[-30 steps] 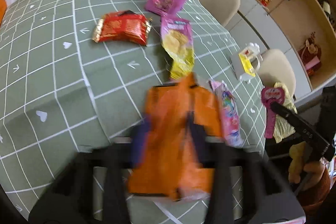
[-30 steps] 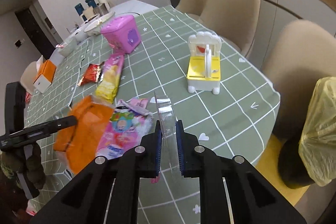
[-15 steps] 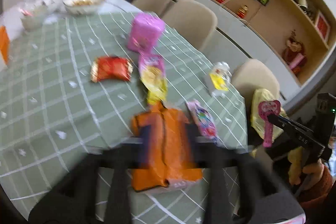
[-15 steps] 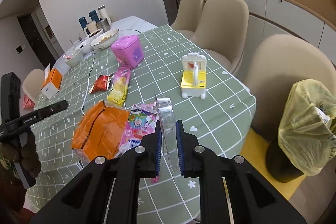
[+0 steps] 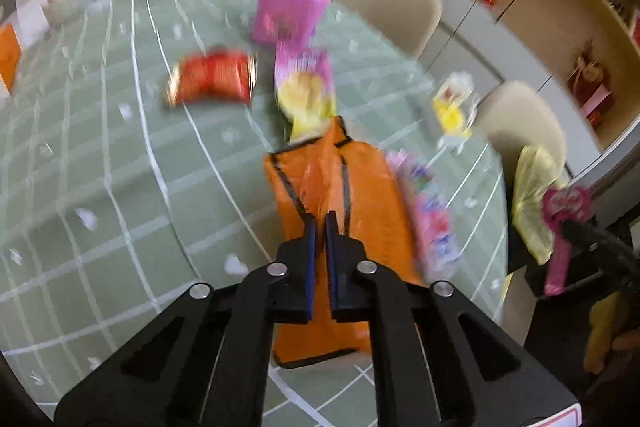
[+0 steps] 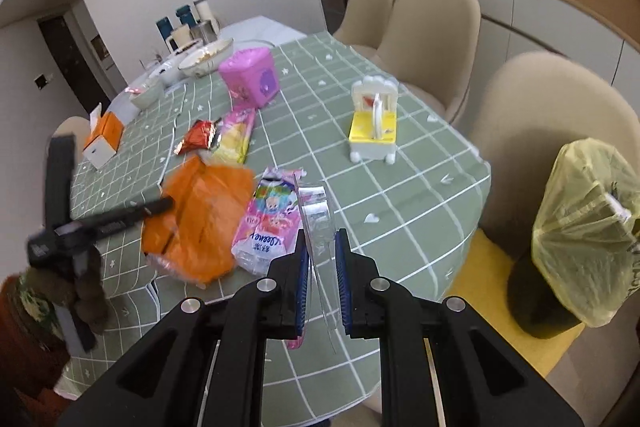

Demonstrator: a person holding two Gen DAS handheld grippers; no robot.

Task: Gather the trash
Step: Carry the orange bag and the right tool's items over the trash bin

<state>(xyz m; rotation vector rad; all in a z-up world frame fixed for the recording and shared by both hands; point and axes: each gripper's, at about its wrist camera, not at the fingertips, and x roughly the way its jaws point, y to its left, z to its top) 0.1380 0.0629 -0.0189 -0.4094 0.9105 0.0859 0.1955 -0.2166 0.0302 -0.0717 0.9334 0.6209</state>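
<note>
My left gripper [image 5: 320, 221] is shut on an orange snack bag [image 5: 360, 203] and holds it just above the green checked table [image 5: 100, 155]. The bag also shows in the right wrist view [image 6: 200, 211]. My right gripper [image 6: 322, 247] is shut on a clear plastic blister pack with a pink card [image 6: 316, 223], held near the table's near edge. On the table lie a pink printed wrapper [image 6: 272, 227], a yellow-pink wrapper [image 6: 236, 135] and a red wrapper [image 6: 200, 139]. A bin lined with a yellow bag [image 6: 580, 239] stands on the floor at right.
A pink box [image 6: 252, 79], a yellow and white toy chair [image 6: 374, 123], an orange tissue box [image 6: 104, 139] and bowls [image 6: 204, 59] stand on the table. Beige chairs [image 6: 540, 119] line the right side.
Both grippers have pulled back from the table with their loads. The orange bag has lifted with the left gripper. The yellow-lined bin has come into fuller view on the right.
</note>
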